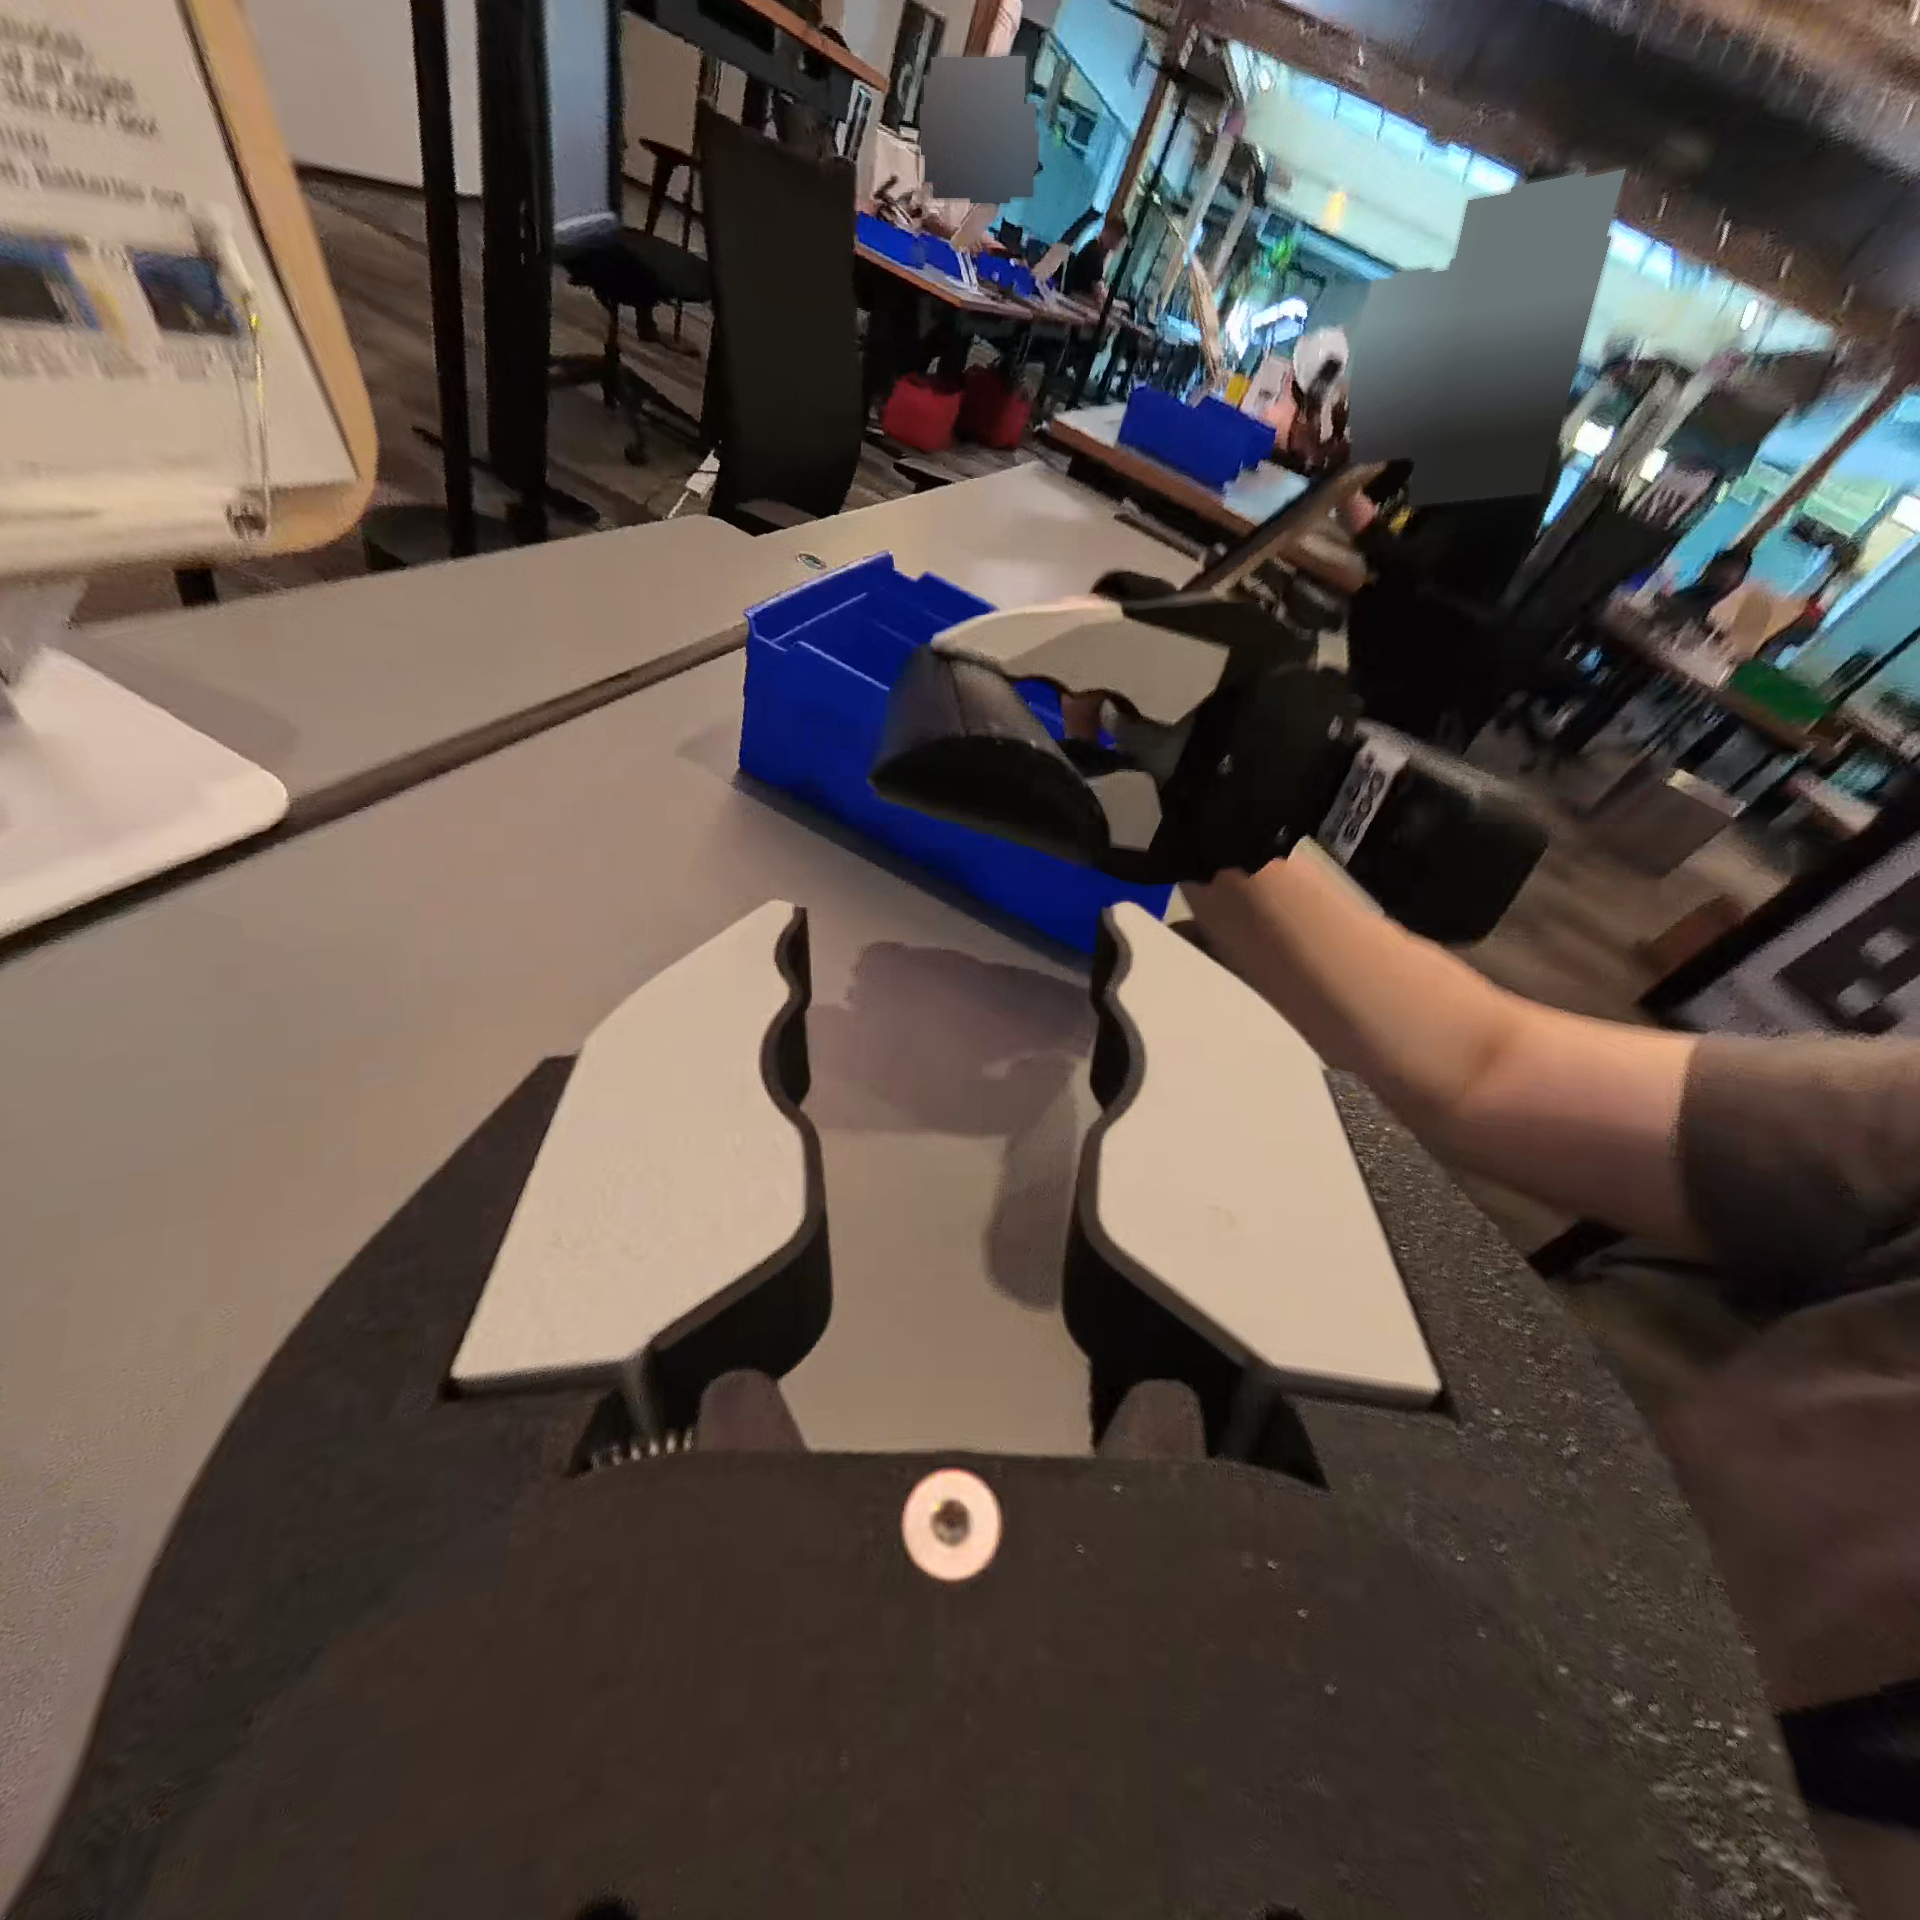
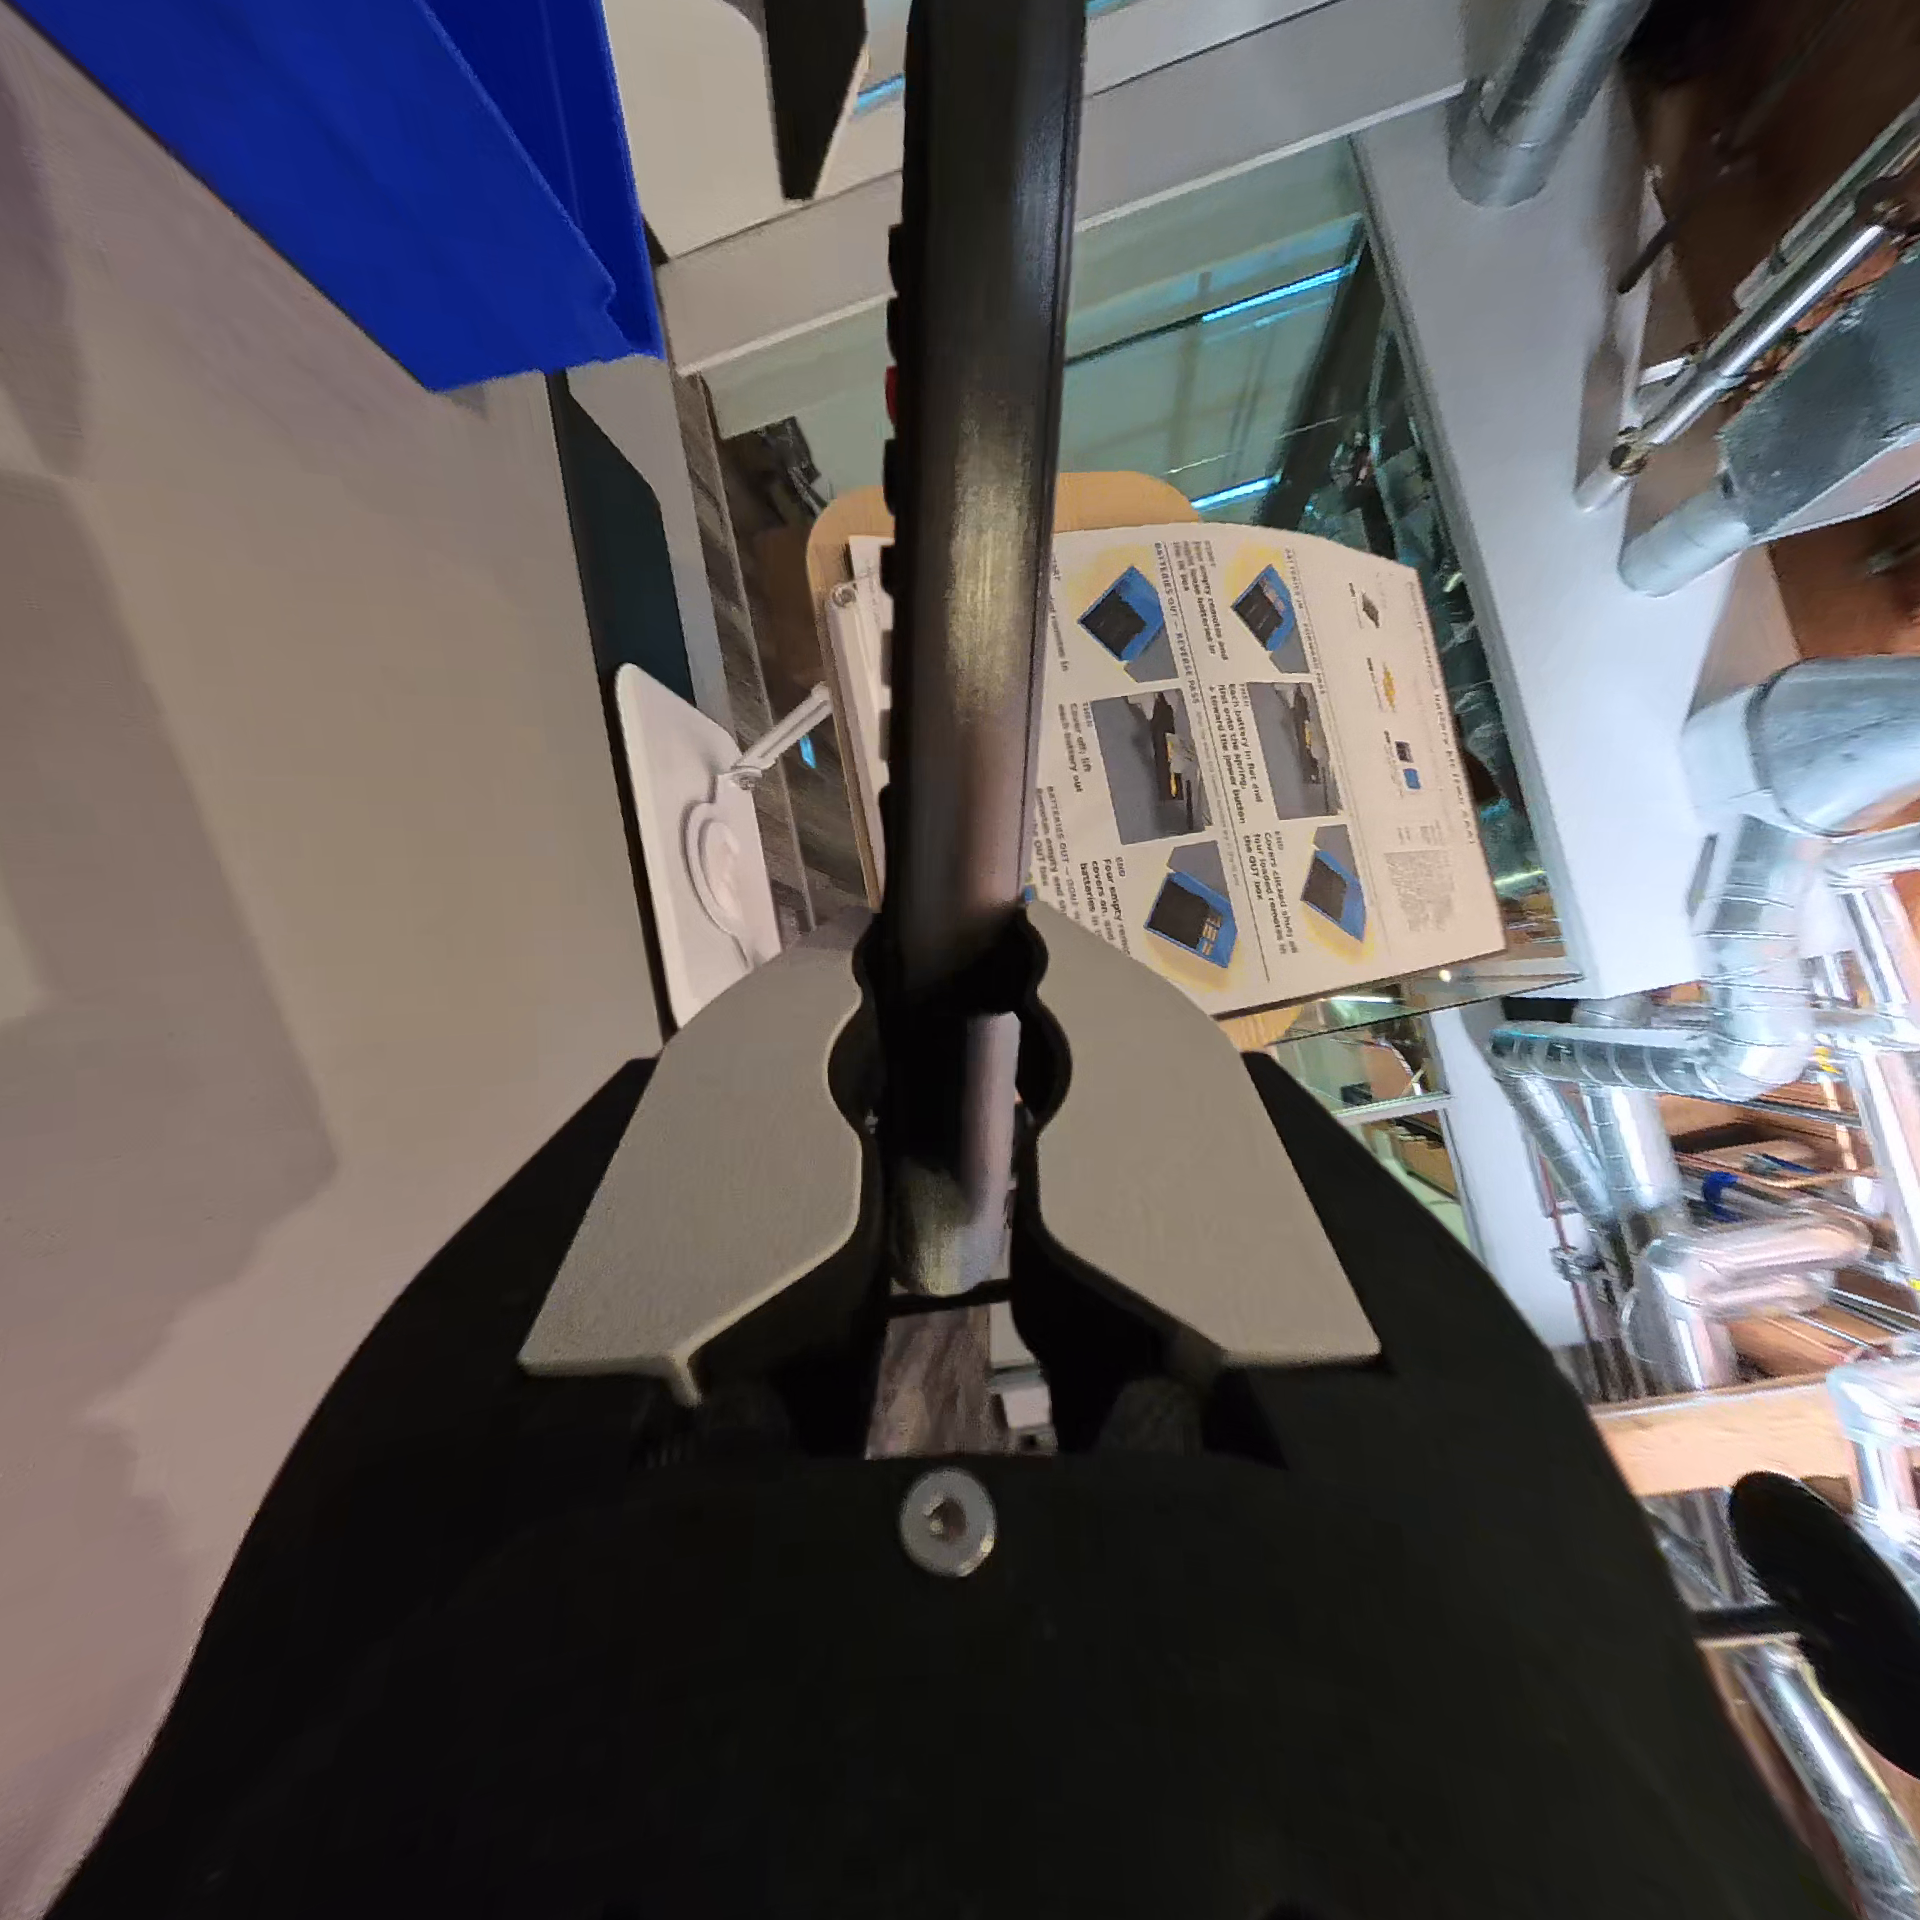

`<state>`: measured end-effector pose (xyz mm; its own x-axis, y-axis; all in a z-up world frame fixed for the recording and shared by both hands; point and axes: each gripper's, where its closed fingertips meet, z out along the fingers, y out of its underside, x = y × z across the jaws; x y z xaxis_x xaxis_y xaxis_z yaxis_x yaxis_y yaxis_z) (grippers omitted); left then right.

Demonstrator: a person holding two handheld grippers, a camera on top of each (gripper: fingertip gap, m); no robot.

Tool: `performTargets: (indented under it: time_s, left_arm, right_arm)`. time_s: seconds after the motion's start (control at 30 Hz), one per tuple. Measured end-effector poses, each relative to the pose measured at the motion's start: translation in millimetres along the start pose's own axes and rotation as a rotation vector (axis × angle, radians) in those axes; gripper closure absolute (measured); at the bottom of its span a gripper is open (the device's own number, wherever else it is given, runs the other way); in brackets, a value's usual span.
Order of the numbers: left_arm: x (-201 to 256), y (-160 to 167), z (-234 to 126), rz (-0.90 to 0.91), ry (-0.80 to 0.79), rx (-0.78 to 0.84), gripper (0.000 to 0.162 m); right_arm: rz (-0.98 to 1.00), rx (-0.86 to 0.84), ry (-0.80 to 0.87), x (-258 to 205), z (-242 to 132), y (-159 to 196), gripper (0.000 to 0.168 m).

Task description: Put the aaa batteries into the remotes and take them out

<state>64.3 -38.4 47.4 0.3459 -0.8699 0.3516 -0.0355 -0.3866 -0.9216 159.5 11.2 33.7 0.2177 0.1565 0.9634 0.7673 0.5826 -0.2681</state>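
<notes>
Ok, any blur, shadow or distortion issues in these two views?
Left wrist view: wide-angle bending at the edges, background smeared, shadow on the grey table between the open left hand-held gripper fingers. Right wrist view: blue bin and table blurred; clamped remote fairly sharp.

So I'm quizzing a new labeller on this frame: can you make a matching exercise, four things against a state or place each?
Things:
1. left tongs
2. right tongs
3. bin
4. sheet

States or places:
A. blue, resting on the grey table
B. shut on the black remote
C. open, nothing between the fingers
D. propped on a white stand

Pairs: 1-C, 2-B, 3-A, 4-D
</notes>
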Motion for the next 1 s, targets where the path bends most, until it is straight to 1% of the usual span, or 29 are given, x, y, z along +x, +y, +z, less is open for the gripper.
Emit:
performTargets:
  time_s: [0.07,0.13,0.2,0.23,0.3,0.4,0.47,0.53,0.6,0.7,0.77,0.87,1.0]
  left_arm:
    - [-5.2,2.3,6.3,-0.086,-0.01,0.007,0.109]
    - [-5.2,7.2,16.7,-0.16,0.009,-0.012,0.102]
    - [-4.2,8.4,27.2,-0.188,0.026,-0.011,0.096]
    - [-3.9,7.4,31.7,-0.189,0.031,-0.003,0.096]
    - [-7.3,6.9,39.8,-0.173,0.011,-0.002,0.101]
    - [-12.4,12.3,51.4,-0.117,-0.023,-0.041,0.113]
    - [-10.3,7.9,54.6,-0.117,-0.001,-0.01,0.119]
    - [-6.6,4.0,55.2,-0.146,0.041,0.011,0.118]
    - [-8.4,2.4,55.8,-0.146,0.033,0.021,0.118]
    - [-9.7,8.2,59.4,-0.137,0.026,-0.02,0.116]
    - [-8.2,12.2,60.9,-0.137,0.044,-0.049,0.126]
    - [-10.5,12.6,61.6,-0.139,0.053,-0.036,0.128]
    - [-9.0,14.1,60.8,-0.155,0.111,-0.024,0.134]
  right_arm:
    - [-0.014,0.0,0.019,-5.4,2.4,3.2,0.146]
    - [-0.053,-0.014,0.052,-7.3,4.9,6.3,0.146]
    - [-0.088,-0.026,0.084,-7.0,6.5,7.9,0.145]
    - [-0.095,-0.025,0.086,-7.7,7.1,7.6,0.145]
    - [-0.108,-0.029,0.109,-6.4,7.7,7.5,0.145]
    - [-0.126,-0.046,0.151,-1.1,7.0,7.9,0.145]
    - [-0.147,-0.047,0.18,1.7,5.2,6.5,0.145]
    - [-0.166,-0.039,0.207,3.5,3.7,4.5,0.145]
    - [-0.19,-0.047,0.232,5.1,3.7,4.1,0.145]
    - [-0.216,-0.037,0.222,1.0,5.3,1.4,0.145]
    - [-0.221,-0.042,0.216,-1.2,6.1,2.6,0.145]
    - [-0.229,-0.042,0.219,-2.1,6.1,2.7,0.145]
    - [-0.234,-0.033,0.235,-1.6,5.9,1.0,0.144]
